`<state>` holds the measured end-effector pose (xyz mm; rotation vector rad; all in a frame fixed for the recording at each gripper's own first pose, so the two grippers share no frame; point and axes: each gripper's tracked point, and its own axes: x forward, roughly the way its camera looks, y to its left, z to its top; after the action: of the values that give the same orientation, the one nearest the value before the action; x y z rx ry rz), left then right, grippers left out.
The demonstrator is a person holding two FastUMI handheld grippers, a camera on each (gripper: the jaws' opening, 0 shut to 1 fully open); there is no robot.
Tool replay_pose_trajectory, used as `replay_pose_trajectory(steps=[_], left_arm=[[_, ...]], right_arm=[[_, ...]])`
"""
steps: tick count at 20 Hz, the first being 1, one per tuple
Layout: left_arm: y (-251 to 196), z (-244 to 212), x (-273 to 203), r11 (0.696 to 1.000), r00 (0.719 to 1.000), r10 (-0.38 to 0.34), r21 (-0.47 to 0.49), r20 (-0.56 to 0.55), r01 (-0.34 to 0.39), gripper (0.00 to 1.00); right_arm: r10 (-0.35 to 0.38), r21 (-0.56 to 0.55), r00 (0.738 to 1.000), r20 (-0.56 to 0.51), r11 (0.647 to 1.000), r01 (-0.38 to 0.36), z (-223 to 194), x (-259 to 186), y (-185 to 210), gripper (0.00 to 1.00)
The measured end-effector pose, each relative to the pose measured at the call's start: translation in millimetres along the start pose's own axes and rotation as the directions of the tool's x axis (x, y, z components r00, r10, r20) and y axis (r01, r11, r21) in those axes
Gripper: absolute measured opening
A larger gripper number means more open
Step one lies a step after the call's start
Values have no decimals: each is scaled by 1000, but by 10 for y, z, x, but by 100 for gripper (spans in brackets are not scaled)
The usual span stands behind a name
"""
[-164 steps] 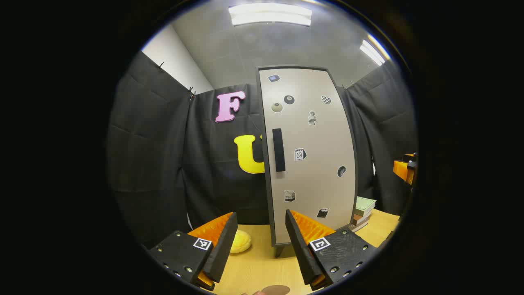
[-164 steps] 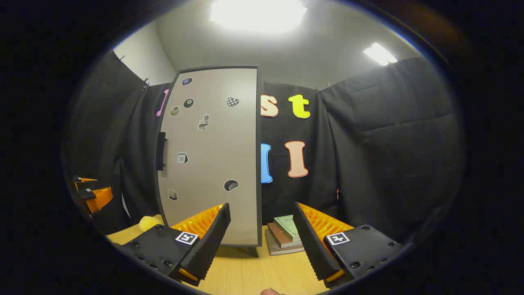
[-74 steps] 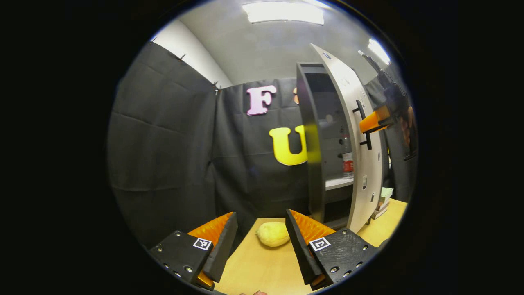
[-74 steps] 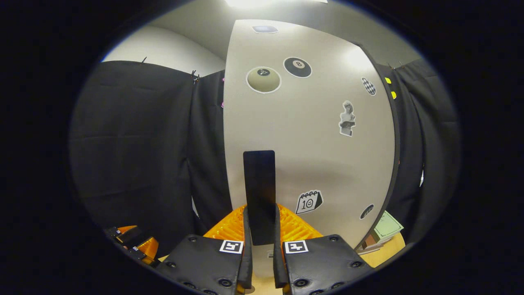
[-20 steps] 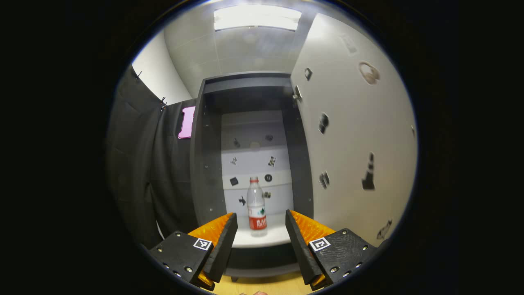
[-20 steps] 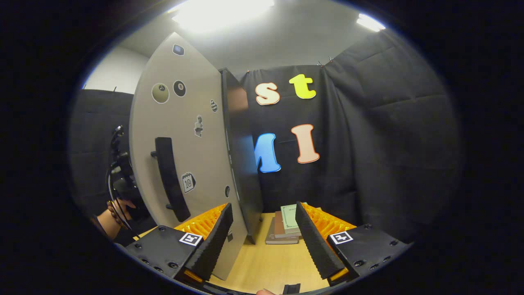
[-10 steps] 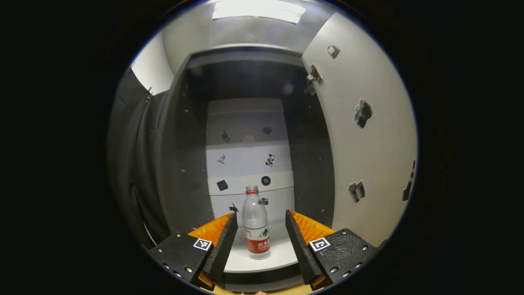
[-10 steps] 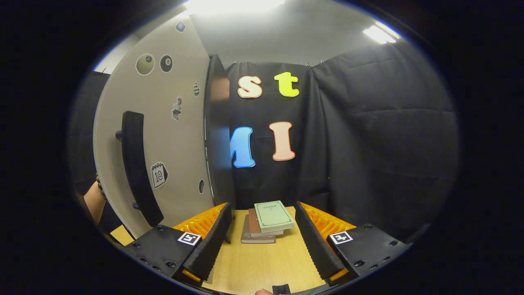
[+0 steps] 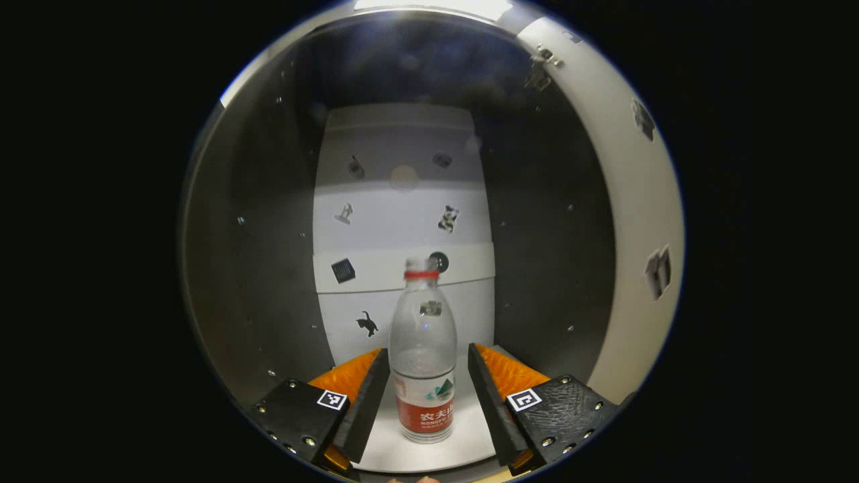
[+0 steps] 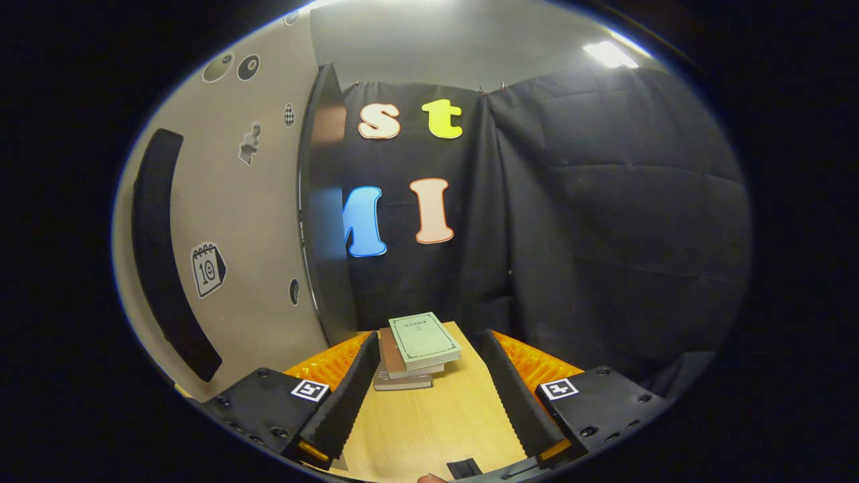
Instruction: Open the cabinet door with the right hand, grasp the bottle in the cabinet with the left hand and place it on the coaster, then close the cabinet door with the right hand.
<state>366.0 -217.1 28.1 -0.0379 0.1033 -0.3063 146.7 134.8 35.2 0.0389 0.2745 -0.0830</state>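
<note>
A clear plastic bottle (image 9: pixel 424 355) with a red label and red cap ring stands upright on the white shelf (image 9: pixel 436 451) inside the dark cabinet (image 9: pixel 268 255). My left gripper (image 9: pixel 424 389) is open, one finger on each side of the bottle's lower body, with small gaps to both. The cabinet door (image 9: pixel 641 221) stands swung open on the right in the left gripper view. In the right gripper view the door's outer face (image 10: pixel 235 221) with its black handle (image 10: pixel 164 261) is at the left. My right gripper (image 10: pixel 424 396) is open above the wooden table (image 10: pixel 429 422), holding nothing.
A stack of books (image 10: pixel 416 349) lies on the table just beyond my right gripper's fingers, beside the cabinet's side panel (image 10: pixel 325 215). Stickers dot the cabinet's white back wall (image 9: pixel 402 221). Black cloth walls close the booth on the right.
My left gripper has moved forward into the cabinet, so the bottle now stands between its fingers. My right gripper has drifted right, away from the door handle, toward the books.
</note>
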Motion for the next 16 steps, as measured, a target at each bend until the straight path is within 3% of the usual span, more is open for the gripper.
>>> replay_pose_trajectory(steps=[6,8,16], left_arm=[[23,-72,120,1000,1000,4,8,-14,-4,68],[24,-18,78,1000,1000,7,9,3,-7,63],[17,374,-519,999,997,42,-8,64,-42,62]], right_arm=[[14,5,1000,-19,1000,-14,-16,24,11,98],[24,0,1000,-14,1000,-24,-13,37,8,98],[82,-20,997,0,996,-82,32,58,36,98]])
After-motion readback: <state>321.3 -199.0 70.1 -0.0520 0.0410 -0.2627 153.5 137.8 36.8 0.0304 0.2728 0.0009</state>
